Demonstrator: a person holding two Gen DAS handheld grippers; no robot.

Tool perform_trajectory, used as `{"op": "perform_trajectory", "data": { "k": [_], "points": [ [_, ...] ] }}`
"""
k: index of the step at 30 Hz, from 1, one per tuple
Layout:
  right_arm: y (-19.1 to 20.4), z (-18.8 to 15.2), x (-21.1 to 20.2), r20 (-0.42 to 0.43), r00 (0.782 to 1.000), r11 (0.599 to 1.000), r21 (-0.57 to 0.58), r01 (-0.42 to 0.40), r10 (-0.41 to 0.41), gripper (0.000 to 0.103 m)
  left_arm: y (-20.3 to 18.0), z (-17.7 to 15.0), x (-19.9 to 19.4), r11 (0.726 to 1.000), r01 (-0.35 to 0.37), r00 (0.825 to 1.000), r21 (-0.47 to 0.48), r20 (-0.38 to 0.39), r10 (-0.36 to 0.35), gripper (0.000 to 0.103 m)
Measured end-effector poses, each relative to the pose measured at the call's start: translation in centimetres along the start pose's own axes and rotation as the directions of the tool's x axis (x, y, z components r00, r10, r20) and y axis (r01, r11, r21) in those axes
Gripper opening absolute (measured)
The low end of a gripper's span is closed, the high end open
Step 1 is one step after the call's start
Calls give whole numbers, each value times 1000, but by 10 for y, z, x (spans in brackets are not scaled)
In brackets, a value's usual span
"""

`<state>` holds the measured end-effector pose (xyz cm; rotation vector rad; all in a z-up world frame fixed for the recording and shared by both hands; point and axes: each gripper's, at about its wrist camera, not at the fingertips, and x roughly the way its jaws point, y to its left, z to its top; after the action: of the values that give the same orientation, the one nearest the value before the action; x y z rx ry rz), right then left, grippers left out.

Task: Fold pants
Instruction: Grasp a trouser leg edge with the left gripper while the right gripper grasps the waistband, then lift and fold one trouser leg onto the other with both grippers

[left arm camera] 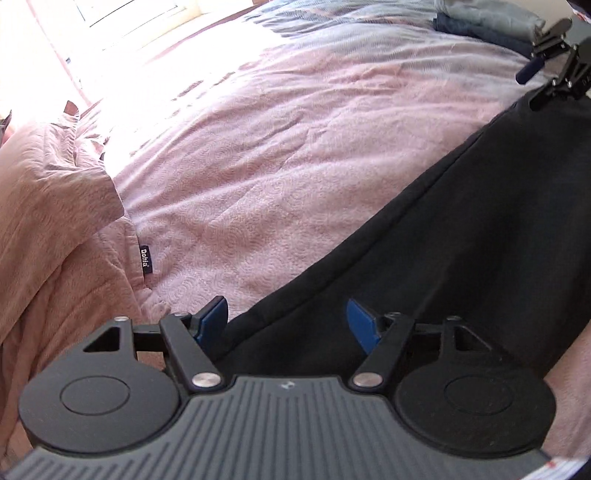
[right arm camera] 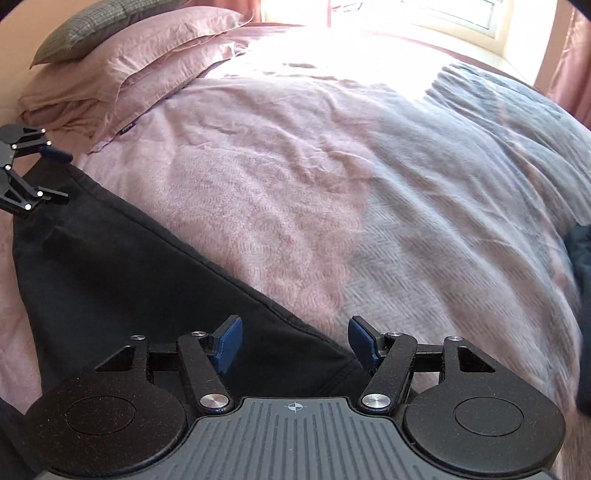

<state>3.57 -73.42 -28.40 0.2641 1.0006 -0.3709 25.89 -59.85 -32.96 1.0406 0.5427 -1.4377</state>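
Note:
Black pants (left arm camera: 461, 229) lie flat as a long strip across the pink bed cover (left arm camera: 258, 166). My left gripper (left arm camera: 286, 314) hovers open over one end of the strip, its blue pads astride the cloth's edge and pressing on nothing. The right gripper (left arm camera: 532, 86) shows small at the far end. In the right wrist view the pants (right arm camera: 129, 277) run from lower middle to upper left. My right gripper (right arm camera: 295, 328) stands open over their near corner. The left gripper (right arm camera: 61, 173) is at the far end, jaws apart.
Pink pillows (right arm camera: 129, 62) and a grey checked one (right arm camera: 99, 26) lie at the bed's head. A grey-blue blanket (right arm camera: 480, 184) covers the bed's other side. Folded clothes (left arm camera: 487, 22) are stacked at the back, and a dark garment (right arm camera: 580, 258) lies at the right edge. A bright window (right arm camera: 406, 14) is beyond.

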Motion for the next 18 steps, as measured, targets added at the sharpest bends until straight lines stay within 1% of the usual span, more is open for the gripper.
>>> {"op": "perform_trajectory", "data": {
  "k": [2, 4, 7, 9, 10, 11, 12, 13, 14, 15, 16, 17, 18],
  "points": [
    [-4, 5, 13, -20, 999, 999, -29, -29, 28, 61, 10, -2, 12, 1000, 1, 1000, 28, -16, -1, 68],
    [-7, 8, 27, -62, 996, 997, -46, -67, 64, 61, 18, -3, 24, 999, 6, 999, 50, -43, -4, 68],
    [-11, 5, 44, -120, 990, 994, -78, -78, 68, 61, 22, -11, 41, 996, 45, 996, 81, -82, -39, 70],
    [-16, 2, 49, -124, 989, 993, -68, -92, 83, 61, 22, -15, 49, 995, 63, 995, 80, -88, -56, 70],
    [-17, 0, 50, -123, 988, 993, -57, -100, 92, 57, 23, -16, 52, 996, 67, 994, 67, -96, -60, 70],
    [-18, -1, 50, -122, 987, 992, -48, -112, 106, 43, 22, -16, 54, 996, 71, 993, 58, -99, -65, 67],
    [-16, -2, 48, -114, 990, 995, -47, -93, 87, 34, 20, -17, 54, 995, 81, 992, 64, -98, -74, 56],
    [-14, -4, 45, -100, 992, 996, -49, -75, 70, 29, 16, -17, 52, 991, 99, 991, 88, -95, -91, 48],
    [-11, -6, 40, -89, 995, 997, -54, -55, 50, 22, 10, -17, 48, 987, 105, 991, 122, -91, -94, 34],
    [-7, -9, 33, -68, 997, 997, -62, -33, 29, 17, 2, -18, 45, 982, 80, 994, 171, -89, -65, 28],
    [-1, -12, 23, -40, 999, 997, -74, -6, 3, 14, -5, -20, 42, 973, 53, 995, 224, -91, -33, 11],
    [7, -15, 13, -6, 1000, 995, -94, 25, -26, 10, -13, -23, 38, 961, 13, 995, 277, -98, 15, 4],
    [19, -19, -1, 36, 998, 990, -130, 62, -58, 8, -19, -26, 31, 952, -25, 995, 307, -84, 53, 4]
  ]
}}
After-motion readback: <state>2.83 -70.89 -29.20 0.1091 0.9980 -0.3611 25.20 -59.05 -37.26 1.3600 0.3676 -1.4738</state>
